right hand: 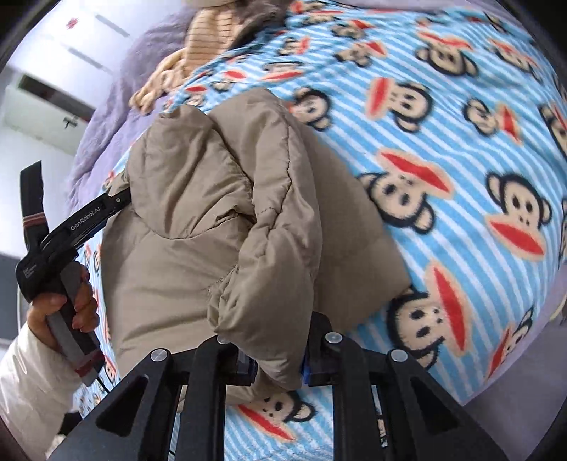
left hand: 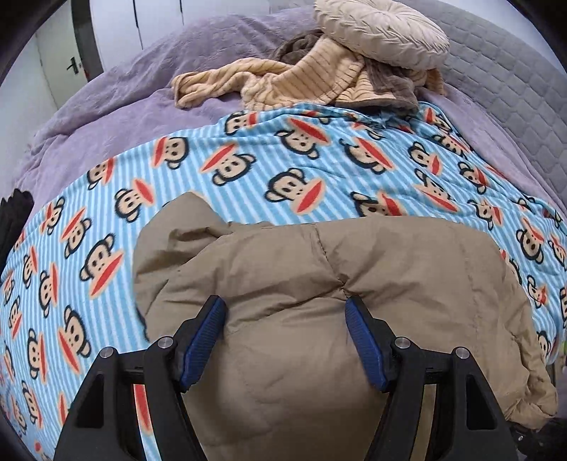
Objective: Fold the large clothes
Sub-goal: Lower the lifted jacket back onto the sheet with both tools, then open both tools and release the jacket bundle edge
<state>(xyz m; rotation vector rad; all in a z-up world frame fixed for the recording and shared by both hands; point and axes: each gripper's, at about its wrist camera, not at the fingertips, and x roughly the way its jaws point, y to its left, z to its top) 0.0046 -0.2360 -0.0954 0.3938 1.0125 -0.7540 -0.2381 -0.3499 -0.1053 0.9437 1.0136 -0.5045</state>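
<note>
- Tan padded jacket [left hand: 319, 283] lies bunched on the monkey-print fleece blanket [left hand: 283, 159], near its front edge.
- Left gripper [left hand: 286, 312]: jaws spread wide, pressed onto the jacket, grasping nothing.
- Right gripper [right hand: 276, 368]: jaws clenched on the jacket's sleeve cuff [right hand: 255, 312], lifted clear.
- Person's hand [right hand: 67, 301] holds the left gripper's handle.

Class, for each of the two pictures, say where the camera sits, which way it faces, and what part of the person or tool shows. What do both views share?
Left wrist view: sits on the left gripper, facing forward over the padded tan puffer jacket toward a beige round cushion; both blue-padded fingers show, spread apart.
Right wrist view: sits on the right gripper, shut on a jacket fold, looking leftward; the person's left hand and white sleeve show.
Shared: the jacket, the blue striped monkey-print blanket and purple bedspread.
</note>
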